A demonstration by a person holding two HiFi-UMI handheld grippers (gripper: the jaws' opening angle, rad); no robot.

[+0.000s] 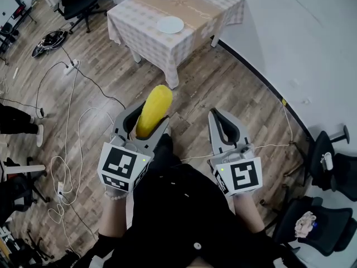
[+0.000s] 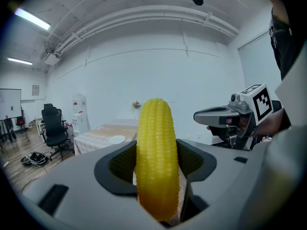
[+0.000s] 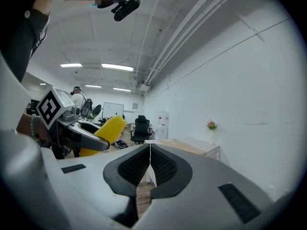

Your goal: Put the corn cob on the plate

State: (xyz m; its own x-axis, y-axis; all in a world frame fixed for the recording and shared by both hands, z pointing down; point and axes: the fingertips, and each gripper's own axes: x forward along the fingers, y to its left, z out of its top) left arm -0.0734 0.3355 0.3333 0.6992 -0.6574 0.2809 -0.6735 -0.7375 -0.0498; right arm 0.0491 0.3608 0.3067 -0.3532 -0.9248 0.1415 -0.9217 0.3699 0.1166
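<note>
A yellow corn cob (image 1: 154, 110) stands clamped between the jaws of my left gripper (image 1: 146, 115), its tip pointing forward and up; in the left gripper view the corn cob (image 2: 156, 157) fills the gap between the pads. My right gripper (image 1: 219, 118) is held level beside it with its jaws pressed together and nothing in them (image 3: 150, 164). The white plate (image 1: 170, 24) lies on a table with a checked cloth (image 1: 139, 24) well ahead, a stretch of floor away from both grippers. The plate (image 2: 116, 139) appears small and far off in the left gripper view.
Wooden floor with white cables (image 1: 67, 149) and a power strip (image 1: 70, 67) at left. Black office chairs stand at back left (image 1: 78, 1) and at right (image 1: 329, 166). A white wall (image 1: 301, 32) runs along the right side behind the table.
</note>
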